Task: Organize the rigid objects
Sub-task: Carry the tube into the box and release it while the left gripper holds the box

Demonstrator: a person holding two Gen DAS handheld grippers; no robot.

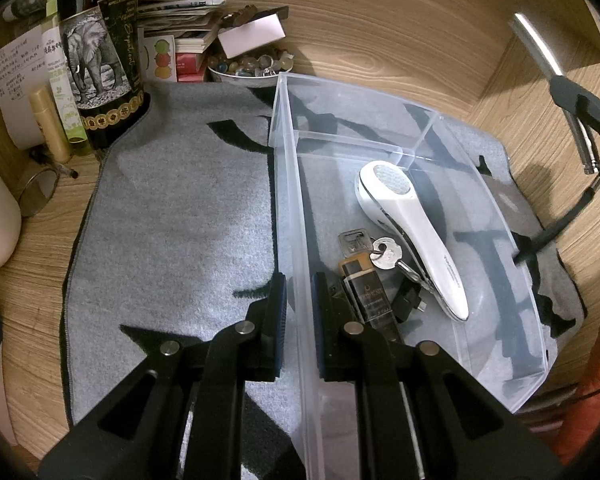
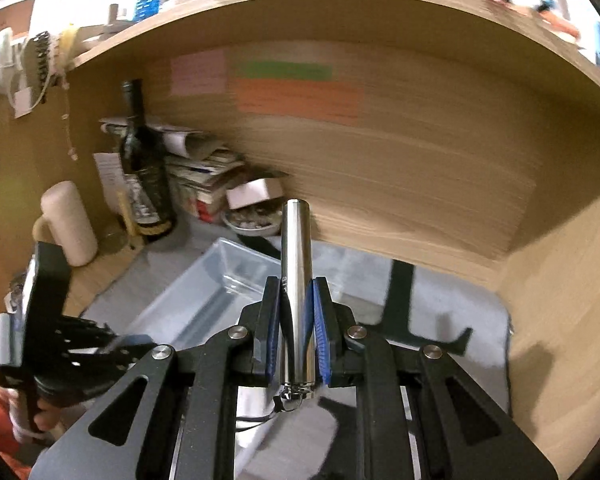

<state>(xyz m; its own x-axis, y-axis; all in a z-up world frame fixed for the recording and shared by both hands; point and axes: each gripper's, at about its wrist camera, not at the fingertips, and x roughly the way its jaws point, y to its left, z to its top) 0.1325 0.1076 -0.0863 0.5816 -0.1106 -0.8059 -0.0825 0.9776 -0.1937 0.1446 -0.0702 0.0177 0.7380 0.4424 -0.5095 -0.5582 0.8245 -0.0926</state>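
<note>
A clear plastic bin (image 1: pixel 500 216) stands on a grey mat (image 1: pixel 172 216). In it lie a white handheld device (image 1: pixel 412 232), keys (image 1: pixel 384 254) and a dark lighter (image 1: pixel 366 288). My left gripper (image 1: pixel 300 316) is shut on the bin's left wall, one finger inside, one outside. My right gripper (image 2: pixel 296 320) is shut on a silver metal cylinder (image 2: pixel 296 280) with a cord at its base, held upright above the mat; cylinder also shows in the left wrist view (image 1: pixel 548 68) at upper right. The bin (image 2: pixel 204 292) sits below left of it.
A dark wine bottle (image 1: pixel 100 60), tubes, a paper stack (image 1: pixel 180 20) and a bowl of beads (image 1: pixel 248 66) crowd the back left corner. Wooden walls enclose the desk at the back and right. A round mirror (image 1: pixel 36 194) lies at the left.
</note>
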